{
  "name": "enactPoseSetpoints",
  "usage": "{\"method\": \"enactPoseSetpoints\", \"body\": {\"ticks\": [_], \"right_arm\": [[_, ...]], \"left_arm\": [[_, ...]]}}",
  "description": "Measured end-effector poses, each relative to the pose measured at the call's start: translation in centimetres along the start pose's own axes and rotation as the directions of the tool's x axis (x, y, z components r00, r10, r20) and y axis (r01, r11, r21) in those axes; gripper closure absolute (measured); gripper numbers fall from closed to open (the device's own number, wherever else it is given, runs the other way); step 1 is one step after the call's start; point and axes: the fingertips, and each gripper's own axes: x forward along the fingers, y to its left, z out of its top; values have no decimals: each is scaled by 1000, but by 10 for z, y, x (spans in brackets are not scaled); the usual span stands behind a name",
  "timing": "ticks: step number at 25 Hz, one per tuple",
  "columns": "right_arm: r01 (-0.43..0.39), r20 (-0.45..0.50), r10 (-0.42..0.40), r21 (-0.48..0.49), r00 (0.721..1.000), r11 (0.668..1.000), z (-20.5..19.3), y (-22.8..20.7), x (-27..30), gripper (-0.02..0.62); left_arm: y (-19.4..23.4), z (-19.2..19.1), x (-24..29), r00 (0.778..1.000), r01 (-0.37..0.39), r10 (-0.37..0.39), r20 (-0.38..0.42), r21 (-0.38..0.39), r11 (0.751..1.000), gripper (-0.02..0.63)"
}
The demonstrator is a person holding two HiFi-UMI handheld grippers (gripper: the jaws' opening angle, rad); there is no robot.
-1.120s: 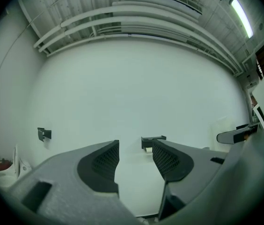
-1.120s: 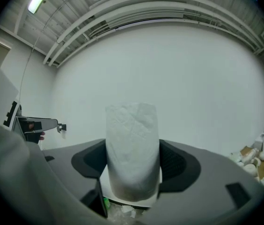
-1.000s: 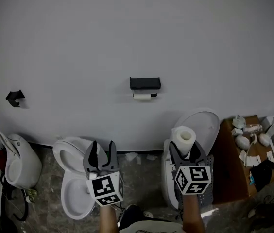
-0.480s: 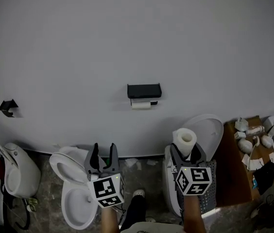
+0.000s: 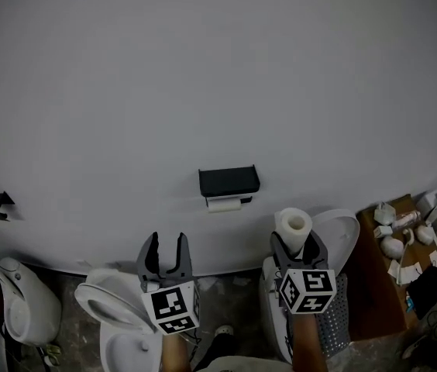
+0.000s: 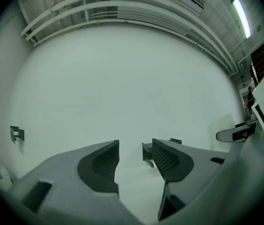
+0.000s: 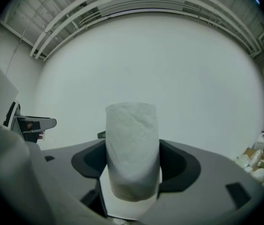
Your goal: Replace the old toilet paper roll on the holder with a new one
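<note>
White and upright, the new roll (image 7: 132,144) stands clamped in the right gripper (image 7: 133,165). That gripper's own view shows both pads pressed into the roll's sides and its top rising above them. The roll blocks most of what lies ahead, and only a dark corner of the holder (image 7: 101,135) peeks out just to its left. The head view fills in the rest. There the black holder (image 5: 228,181) sits on the wall (image 5: 218,68), ahead of both grippers and to the left of the right gripper (image 5: 296,244), with the small pale old roll (image 5: 224,204) just beneath it. The left gripper (image 5: 165,245) is held level beside the right one, its jaws wide apart and holding nothing. In its own view the left gripper (image 6: 134,159) frames the distant holder (image 6: 147,153) in the gap, close to the right-hand pad. A small black hook (image 6: 17,134) shows on the wall far to its left, which the right gripper view does not show. Only the head view shows a toilet bowl (image 5: 102,304) below the left gripper and a raised toilet lid (image 5: 348,235) just right of the right gripper.
</note>
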Motion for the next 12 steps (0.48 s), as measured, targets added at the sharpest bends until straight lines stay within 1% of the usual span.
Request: {"method": "enactPoseSetpoints", "body": {"ticks": [7,12], "right_arm": [[39,15,-39,1,999,999,8,-4,55,287],[64,12,-64,-2,998,998,6,-9,79,287]], "left_arm": [[16,1,65,999,36,-36,14,5,999,403],[19,-2,95,998,61,-62,10,15,998,403]]}}
